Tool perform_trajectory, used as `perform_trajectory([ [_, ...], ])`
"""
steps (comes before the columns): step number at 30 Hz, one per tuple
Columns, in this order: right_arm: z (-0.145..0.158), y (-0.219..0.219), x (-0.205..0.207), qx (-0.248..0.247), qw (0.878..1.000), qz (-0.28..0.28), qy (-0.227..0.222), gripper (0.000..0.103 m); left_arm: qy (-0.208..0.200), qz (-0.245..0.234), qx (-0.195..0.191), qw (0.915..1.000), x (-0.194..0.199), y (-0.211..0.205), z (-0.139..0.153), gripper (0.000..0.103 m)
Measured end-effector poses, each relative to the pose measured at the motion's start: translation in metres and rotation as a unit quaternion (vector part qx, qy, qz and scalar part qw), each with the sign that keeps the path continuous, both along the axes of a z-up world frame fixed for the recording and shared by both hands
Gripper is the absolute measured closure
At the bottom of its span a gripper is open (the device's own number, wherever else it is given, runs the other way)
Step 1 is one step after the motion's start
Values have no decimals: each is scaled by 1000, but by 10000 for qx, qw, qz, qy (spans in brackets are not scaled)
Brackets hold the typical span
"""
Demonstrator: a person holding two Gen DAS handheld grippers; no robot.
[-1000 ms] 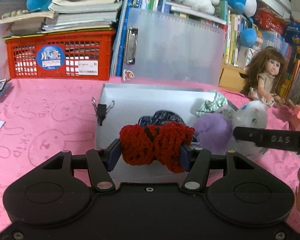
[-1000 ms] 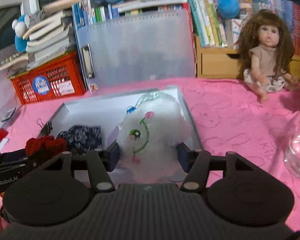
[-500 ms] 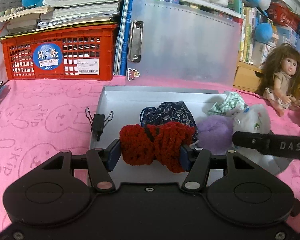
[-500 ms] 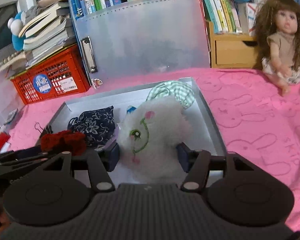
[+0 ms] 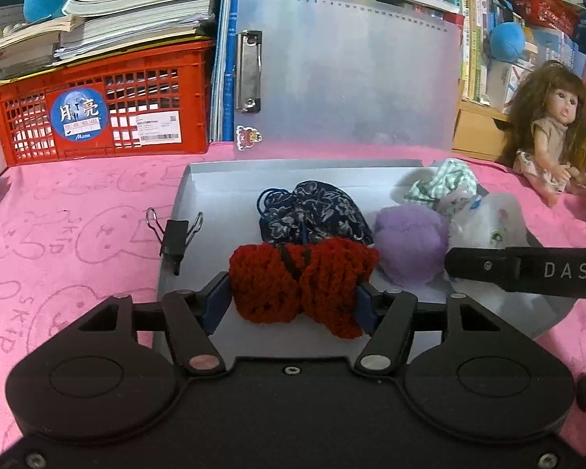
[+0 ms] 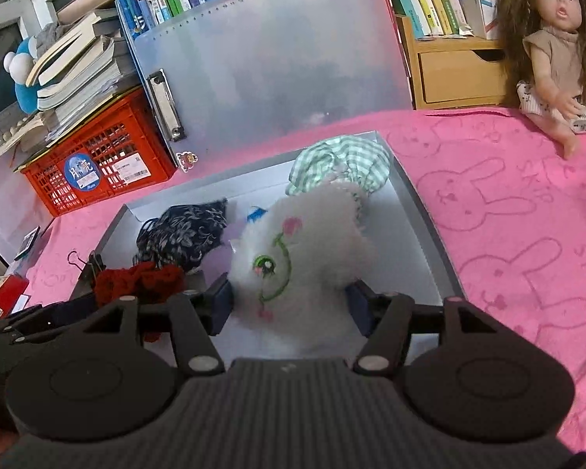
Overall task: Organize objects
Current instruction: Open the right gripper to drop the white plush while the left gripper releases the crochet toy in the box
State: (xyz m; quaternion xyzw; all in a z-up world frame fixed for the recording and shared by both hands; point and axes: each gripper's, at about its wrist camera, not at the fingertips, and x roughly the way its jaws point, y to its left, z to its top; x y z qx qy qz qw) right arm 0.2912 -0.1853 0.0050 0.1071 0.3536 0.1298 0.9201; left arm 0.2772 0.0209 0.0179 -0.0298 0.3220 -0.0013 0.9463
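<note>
From the left wrist, the left gripper has a red crocheted scrunchie between its two blue pads, and both pads touch the yarn while the jaws are opening. The scrunchie sits low over the near part of a grey tray on a pink cloth. Behind it in the tray lies a dark floral scrunchie, then a purple fluffy scrunchie to the right, and a green checked scrunchie at the far right corner. A black binder clip grips the tray's left wall. The other gripper's black finger crosses in from the right, in front of a white plush toy. A red crate stands at the back left and a doll sits at the right — both off the tray.

From the right wrist, the right gripper brackets the white plush toy, whose embroidered green eye faces the camera. Its fur fills the gap and meets both pads, though the jaws are opening. The toy is inside the tray, right of centre, with the green checked scrunchie just behind it and the dark floral scrunchie to its left. The red crocheted scrunchie shows at the lower left — between the left gripper's fingers.
</note>
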Motion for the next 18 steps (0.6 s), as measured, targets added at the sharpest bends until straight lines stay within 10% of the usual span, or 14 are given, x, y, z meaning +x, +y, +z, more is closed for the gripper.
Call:
perform_trajectory([
  [18, 37, -22, -59, 36, 9972, 13, -753, 13, -430, -314, -76, 9986, -62, 6, 33, 19],
])
